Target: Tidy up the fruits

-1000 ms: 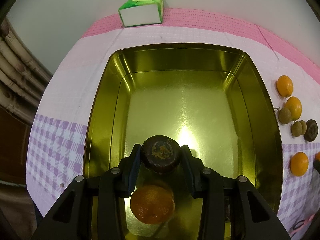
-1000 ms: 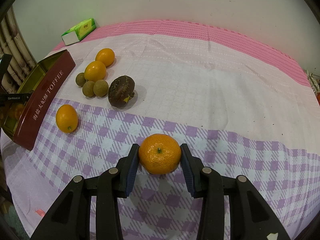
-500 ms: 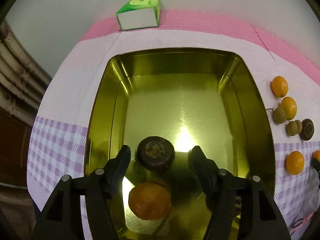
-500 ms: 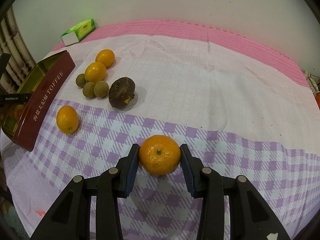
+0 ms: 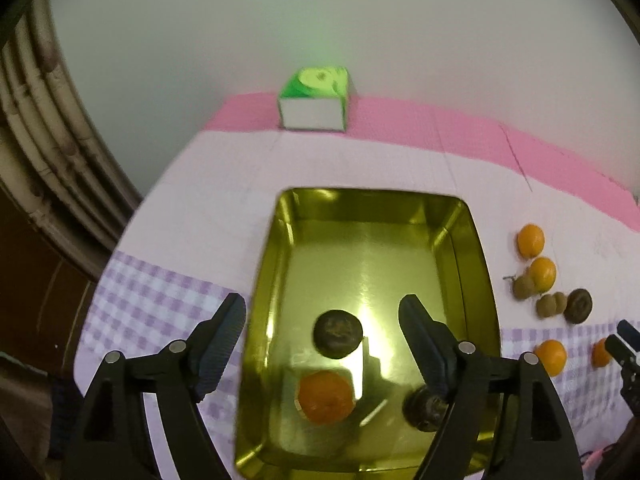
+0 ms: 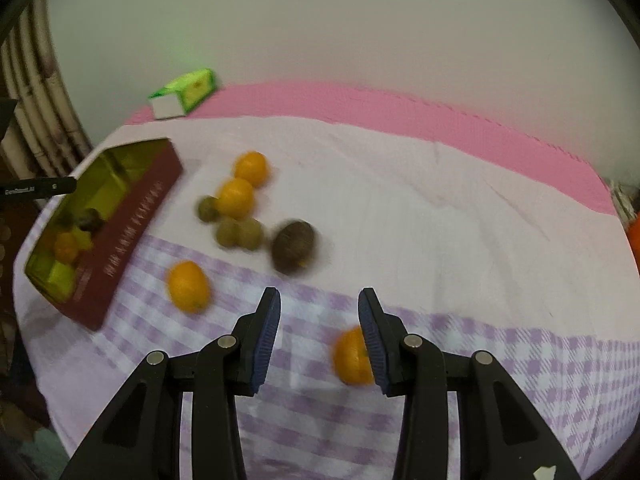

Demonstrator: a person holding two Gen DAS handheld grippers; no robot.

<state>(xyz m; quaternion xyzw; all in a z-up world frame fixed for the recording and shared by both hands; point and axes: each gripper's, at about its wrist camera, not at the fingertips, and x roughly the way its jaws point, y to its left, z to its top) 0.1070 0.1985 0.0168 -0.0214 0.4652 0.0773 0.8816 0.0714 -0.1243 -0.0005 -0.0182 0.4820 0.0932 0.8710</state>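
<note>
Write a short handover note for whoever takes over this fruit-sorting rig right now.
Left gripper: jaws opening, empty, above the tin.
Right gripper: jaws apart, nothing clamped; the near orange sits by its right-hand jaw, and blur hides any contact.
Done: the tin holds the boxed orange and two dark fruits.
Left: on the cloth, the near orange, three more oranges, three small greenish fruits, one loose dark fruit.
</note>
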